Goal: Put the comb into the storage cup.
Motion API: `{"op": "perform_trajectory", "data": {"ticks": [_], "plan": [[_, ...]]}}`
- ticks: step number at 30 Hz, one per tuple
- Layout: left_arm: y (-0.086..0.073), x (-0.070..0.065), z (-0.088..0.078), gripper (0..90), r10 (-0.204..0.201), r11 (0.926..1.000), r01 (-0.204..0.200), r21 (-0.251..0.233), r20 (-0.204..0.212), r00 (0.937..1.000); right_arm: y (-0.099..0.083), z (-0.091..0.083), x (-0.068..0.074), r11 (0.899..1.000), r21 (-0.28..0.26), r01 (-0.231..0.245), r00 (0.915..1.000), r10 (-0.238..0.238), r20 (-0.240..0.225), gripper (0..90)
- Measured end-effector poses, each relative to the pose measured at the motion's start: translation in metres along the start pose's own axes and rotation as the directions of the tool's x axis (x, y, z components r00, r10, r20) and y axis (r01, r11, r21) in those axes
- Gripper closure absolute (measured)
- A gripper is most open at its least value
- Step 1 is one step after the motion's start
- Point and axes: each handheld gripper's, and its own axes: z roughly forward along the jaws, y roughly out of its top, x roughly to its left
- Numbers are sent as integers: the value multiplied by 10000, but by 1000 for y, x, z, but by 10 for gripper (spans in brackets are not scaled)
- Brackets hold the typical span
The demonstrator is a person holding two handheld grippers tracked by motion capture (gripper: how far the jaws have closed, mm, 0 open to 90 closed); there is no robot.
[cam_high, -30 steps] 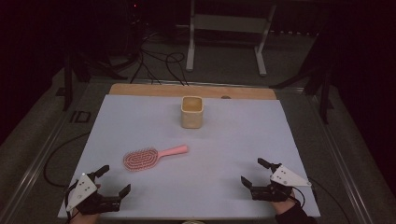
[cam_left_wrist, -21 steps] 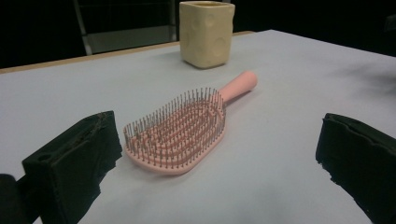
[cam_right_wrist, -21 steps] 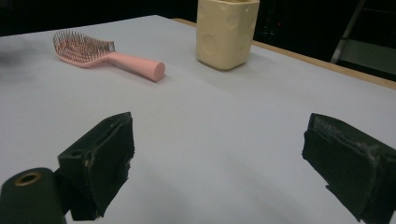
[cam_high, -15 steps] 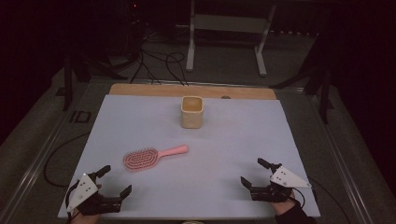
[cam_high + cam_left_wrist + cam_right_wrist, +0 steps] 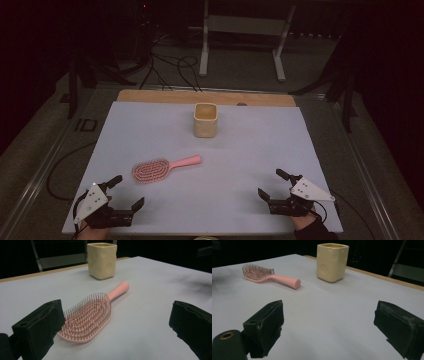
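Nothing is gripped yet: the left hand-held gripper (image 5: 122,191) and right hand-held gripper (image 5: 270,186) rest wide open. The hairbrush (image 5: 163,167) lies on the worktop (image 5: 260,150), at seven o'clock from the cup (image 5: 205,120). Likely next, the left reaches toward one o'clock for it.

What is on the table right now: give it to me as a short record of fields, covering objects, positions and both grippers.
surface: table with pale sheet
object 1: pink hairbrush, lying flat, bristles up, handle pointing toward the cup
object 2: cream square cup, upright, beyond the brush, apart from it
left gripper: jaws wide open, near front left edge, close to the brush head, holding nothing
right gripper: jaws wide open, near front right edge, holding nothing
contact: neither gripper touches an object
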Motion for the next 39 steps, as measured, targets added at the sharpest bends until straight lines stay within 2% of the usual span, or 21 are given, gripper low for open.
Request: {"op": "perform_trajectory", "data": {"ticks": [11, 12, 14, 18, 28, 33, 39], "plan": [[31, 4, 3, 3, 57, 10000, -56, -6, 141, 9999, 1, 1, 0, 10000, -9, -33, 10000, 33, 2, 86], [39, 4, 5, 3, 177, 9998, -176, -32, 458, 9988, 1, 0, 0, 10000, -58, -22, 10000, 21, -5, 86], [41, 4, 6, 3, 178, 9998, -175, -59, 543, 9984, 1, 0, 0, 10000, -48, -71, 10000, 71, -6, 86], [53, 2, 15, 3, 262, 9995, -277, 168, 837, 9961, 1, 0, 1, 10000, -49, -16, 10000, 16, 6, 86], [74, 0, 34, 3, 371, 9986, -405, 354, 920, 9951, 1, 0, 1, 10000, -48, 5, 10000, -5, -27, 86], [84, -2, 44, 3, 393, 9977, -450, 506, 1100, 9932, 1, 0, 1, 10000, -35, -38, 10000, 38, -44, 86], [96, -4, 57, 3, 286, 9980, -353, 517, 1244, 9918, 1, 0, 2, 10000, -63, -73, 10000, 73, -63, 86]]}}
